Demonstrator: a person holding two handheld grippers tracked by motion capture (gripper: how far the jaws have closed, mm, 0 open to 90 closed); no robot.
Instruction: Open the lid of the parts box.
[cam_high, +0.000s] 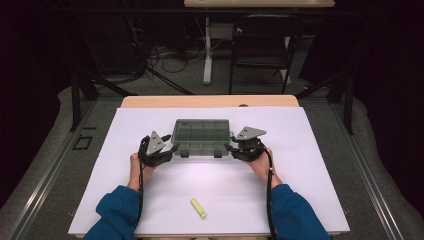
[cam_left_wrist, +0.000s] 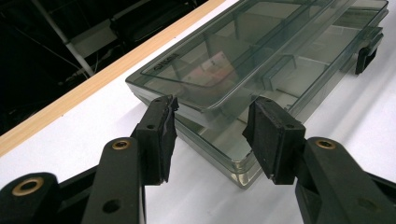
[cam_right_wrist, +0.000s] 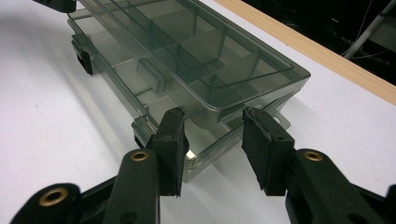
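A smoky clear plastic compartment box (cam_high: 201, 135) lies flat in the middle of the white table, lid down. My left gripper (cam_high: 170, 149) is at its near left corner, jaws open around that corner of the box (cam_left_wrist: 243, 93). At the near right corner my right gripper (cam_high: 231, 147) is open too, its pads either side of the box's edge (cam_right_wrist: 205, 79). In both gripper views the pads stand apart from the plastic, left gripper (cam_left_wrist: 210, 135) and right gripper (cam_right_wrist: 212, 140). Two dark latches sit on the box's near side.
A small yellow piece (cam_high: 198, 208) lies near the front edge of the white table cover (cam_high: 300, 200). A wooden strip (cam_high: 210, 101) runs along the far edge. A dark chair (cam_high: 260, 45) and cables stand on the floor beyond.
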